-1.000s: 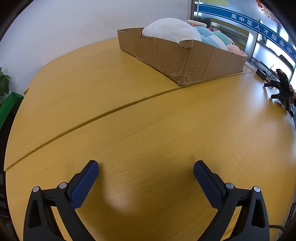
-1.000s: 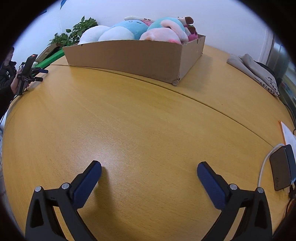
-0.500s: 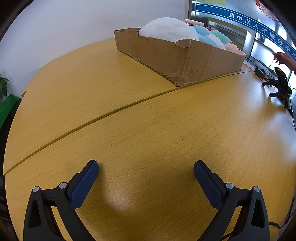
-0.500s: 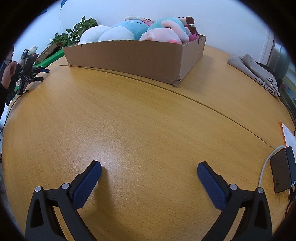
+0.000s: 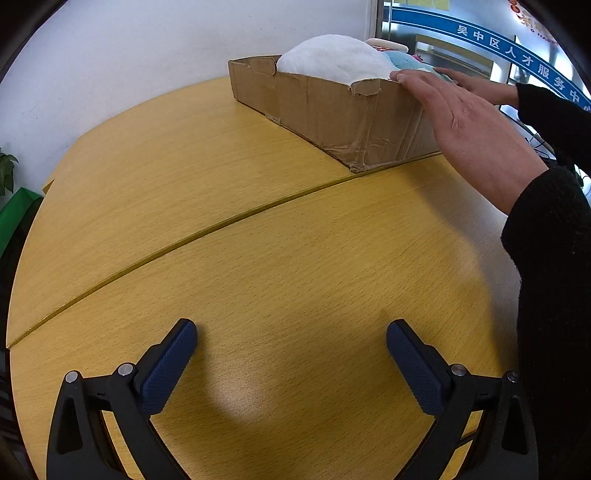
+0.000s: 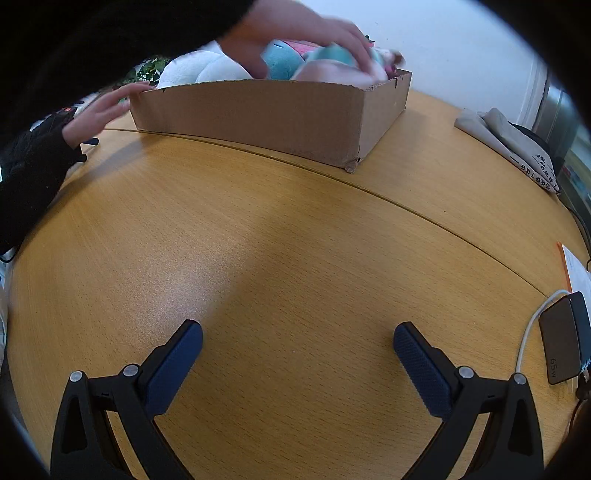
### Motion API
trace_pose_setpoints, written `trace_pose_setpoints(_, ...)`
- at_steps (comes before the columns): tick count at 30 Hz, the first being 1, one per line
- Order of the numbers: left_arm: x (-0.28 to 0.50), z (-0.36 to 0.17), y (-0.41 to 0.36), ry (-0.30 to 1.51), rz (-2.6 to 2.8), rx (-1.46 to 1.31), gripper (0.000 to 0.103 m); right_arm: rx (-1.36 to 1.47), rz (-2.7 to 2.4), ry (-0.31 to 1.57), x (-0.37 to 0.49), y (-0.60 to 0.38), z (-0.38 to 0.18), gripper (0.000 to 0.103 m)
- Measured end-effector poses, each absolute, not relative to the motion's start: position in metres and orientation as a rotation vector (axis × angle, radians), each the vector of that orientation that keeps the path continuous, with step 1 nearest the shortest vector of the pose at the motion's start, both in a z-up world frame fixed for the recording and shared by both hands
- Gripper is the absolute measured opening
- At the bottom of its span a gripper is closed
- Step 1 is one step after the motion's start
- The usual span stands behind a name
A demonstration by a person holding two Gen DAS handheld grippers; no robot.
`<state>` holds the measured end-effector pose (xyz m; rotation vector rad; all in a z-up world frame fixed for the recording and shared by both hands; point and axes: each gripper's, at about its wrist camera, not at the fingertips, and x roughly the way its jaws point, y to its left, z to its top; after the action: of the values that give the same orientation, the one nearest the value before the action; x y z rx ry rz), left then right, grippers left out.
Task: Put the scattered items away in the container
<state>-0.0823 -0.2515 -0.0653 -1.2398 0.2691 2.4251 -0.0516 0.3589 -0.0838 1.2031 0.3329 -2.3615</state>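
— Where were your grippers at that moment?

— My left gripper (image 5: 291, 341) hung low over the wooden table (image 5: 221, 192), its blue pads spread wide with nothing between them. My right gripper (image 6: 298, 343) was the same: released, empty, over bare tabletop.

— And the container?

— The cardboard box (image 6: 258, 114) sat at the far side of the table, well apart from both grippers, just beyond the seam between the two table halves. It was heaped with plush toys: a white plush (image 5: 332, 59) at one end, blue and pink ones (image 6: 288, 66) at the other (those were blurred, so I couldn't tell them apart).

— Anyone else there?

— A person in black sleeves. One hand (image 5: 469, 129) lay against the box's corner, the other hand (image 6: 306, 33) was on top of the toys.

— Anything else on the table?

— A dark charger (image 6: 563, 339) with a white cable near my right gripper, and a grey folded cloth (image 6: 509, 144) farther off.
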Motion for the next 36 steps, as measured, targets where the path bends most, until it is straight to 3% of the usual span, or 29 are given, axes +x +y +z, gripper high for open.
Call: trace_pose_setpoints(36,-0.0845,-0.0660,-0.2520,0.267,2.421,-1.235,0.103,1.203,-2.358,0.335,-0.0527,0.3639,-0.0831,0.103)
